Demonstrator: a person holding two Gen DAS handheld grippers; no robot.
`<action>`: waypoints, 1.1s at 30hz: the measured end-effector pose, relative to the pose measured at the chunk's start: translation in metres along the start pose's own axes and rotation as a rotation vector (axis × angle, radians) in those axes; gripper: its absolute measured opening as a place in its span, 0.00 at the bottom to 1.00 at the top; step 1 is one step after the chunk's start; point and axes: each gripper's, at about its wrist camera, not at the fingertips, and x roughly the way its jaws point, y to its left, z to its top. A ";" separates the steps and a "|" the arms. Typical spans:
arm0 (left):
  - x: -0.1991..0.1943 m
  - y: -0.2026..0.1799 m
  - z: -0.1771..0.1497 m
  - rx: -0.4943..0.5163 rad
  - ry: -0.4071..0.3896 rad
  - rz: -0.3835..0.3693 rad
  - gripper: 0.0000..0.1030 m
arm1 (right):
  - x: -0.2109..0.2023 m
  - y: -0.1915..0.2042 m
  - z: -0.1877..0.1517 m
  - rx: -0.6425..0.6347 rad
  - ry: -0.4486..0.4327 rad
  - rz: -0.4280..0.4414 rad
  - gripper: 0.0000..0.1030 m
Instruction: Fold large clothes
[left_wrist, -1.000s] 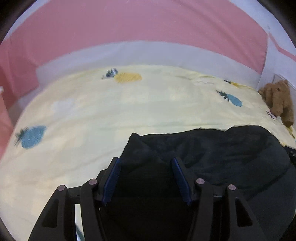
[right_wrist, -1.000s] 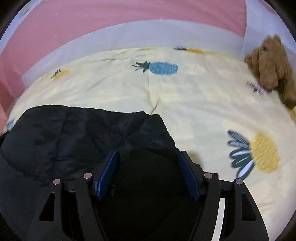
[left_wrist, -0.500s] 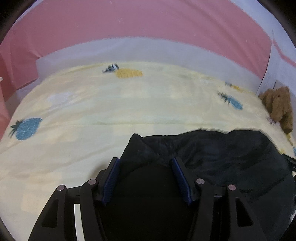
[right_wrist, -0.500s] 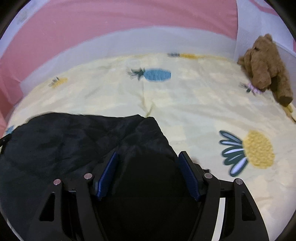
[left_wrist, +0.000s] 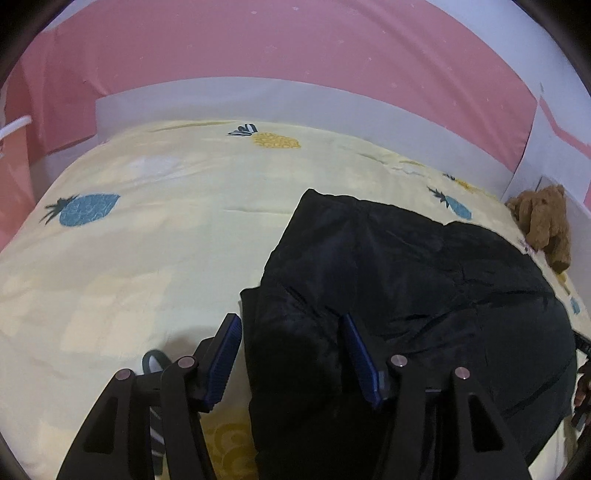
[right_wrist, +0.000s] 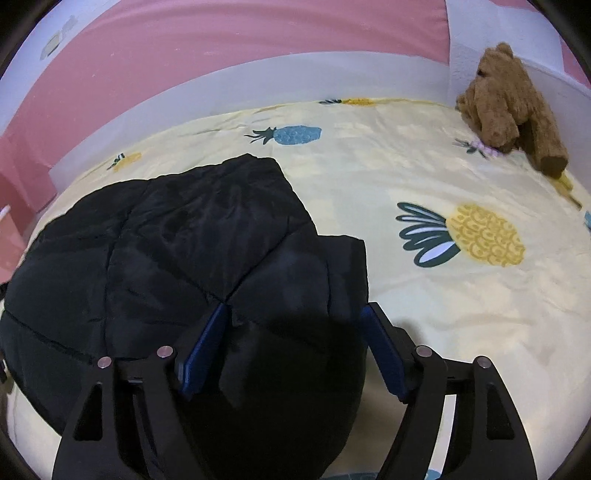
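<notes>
Black quilted padded jacket (left_wrist: 424, 295) edge carried farther over yellow pineapple-print bedsheet (left_wrist: 147, 240) since second ago, now laid doubled. Fold judged just set down. Left tongs (left_wrist: 291, 354) and right tongs (right_wrist: 295, 347) held wide, fabric between, ungripped. Brown teddy (right_wrist: 509, 103) at 1 o'clock.

Pink wall (left_wrist: 295, 48) behind pineapple-print bed (left_wrist: 147, 229)

Left tongs (left_wrist: 291, 354): jaws spread wide, blue pads (left_wrist: 360, 360) facing each other, angled forward and downward; dark fabric lies in the gap, pads not pressed onto it. Right tongs (right_wrist: 297, 349): same wide-spread posture, blue pads (right_wrist: 384, 354) parted, black finger frames at the lower edge of the view
</notes>
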 end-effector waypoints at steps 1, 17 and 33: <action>0.002 0.001 0.002 0.000 0.006 -0.001 0.56 | -0.003 -0.001 0.000 0.014 0.004 0.001 0.72; 0.014 0.017 0.006 -0.074 0.092 -0.076 0.57 | 0.017 -0.021 -0.002 0.109 0.098 0.113 0.73; 0.023 0.006 0.002 -0.026 0.095 -0.001 0.63 | 0.020 -0.023 -0.008 0.109 0.119 0.146 0.73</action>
